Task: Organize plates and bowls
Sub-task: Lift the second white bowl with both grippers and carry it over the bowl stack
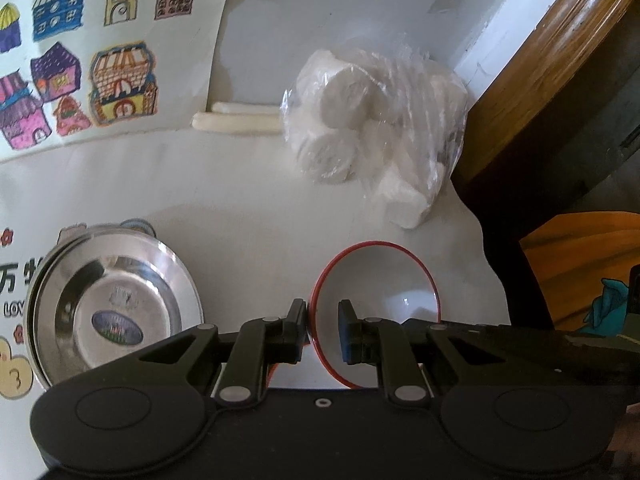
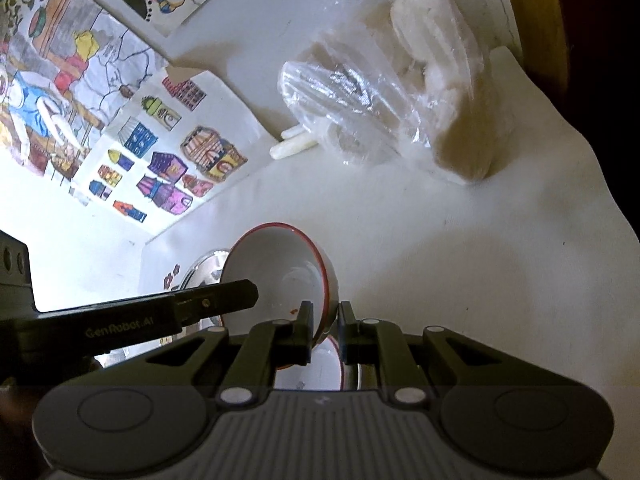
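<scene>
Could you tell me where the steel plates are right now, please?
In the left wrist view the steel plates sit stacked at lower left on the white table, left of the red-rimmed bowl and below the coloured house drawings.

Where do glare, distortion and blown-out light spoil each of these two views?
Left wrist view: bright reflections glare off the steel plate, and fisheye bends the wooden edge. Right wrist view: the lower-left tabletop is blown out white, and the plastic bag glints.

Both wrist views look steeply down, close, sharing the red-rimmed bowl [image 1: 376, 280].
</scene>
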Motion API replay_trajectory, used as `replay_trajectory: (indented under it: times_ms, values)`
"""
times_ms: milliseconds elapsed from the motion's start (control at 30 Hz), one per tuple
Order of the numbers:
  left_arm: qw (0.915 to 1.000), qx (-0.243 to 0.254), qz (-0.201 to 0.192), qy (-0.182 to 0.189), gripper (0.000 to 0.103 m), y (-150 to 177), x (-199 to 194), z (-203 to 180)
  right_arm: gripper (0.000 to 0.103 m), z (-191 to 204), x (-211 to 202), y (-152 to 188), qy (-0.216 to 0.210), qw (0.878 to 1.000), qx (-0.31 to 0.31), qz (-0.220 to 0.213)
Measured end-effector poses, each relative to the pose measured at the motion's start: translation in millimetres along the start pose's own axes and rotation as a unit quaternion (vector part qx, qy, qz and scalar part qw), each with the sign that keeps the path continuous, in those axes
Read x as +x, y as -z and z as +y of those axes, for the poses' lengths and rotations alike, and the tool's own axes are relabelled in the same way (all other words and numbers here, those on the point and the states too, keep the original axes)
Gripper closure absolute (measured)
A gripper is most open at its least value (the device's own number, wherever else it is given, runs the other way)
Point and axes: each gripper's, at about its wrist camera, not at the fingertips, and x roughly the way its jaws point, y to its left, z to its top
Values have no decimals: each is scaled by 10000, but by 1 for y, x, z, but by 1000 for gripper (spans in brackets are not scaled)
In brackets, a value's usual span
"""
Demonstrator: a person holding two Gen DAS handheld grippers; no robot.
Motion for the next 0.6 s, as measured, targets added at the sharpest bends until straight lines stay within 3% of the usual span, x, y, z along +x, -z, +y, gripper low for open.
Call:
replay_trajectory:
  times_ms: [600]
  values:
    - [9996, -157, 230, -92, 86, 15, 1, 5, 87, 5, 5, 11, -35, 9990, -249, 373]
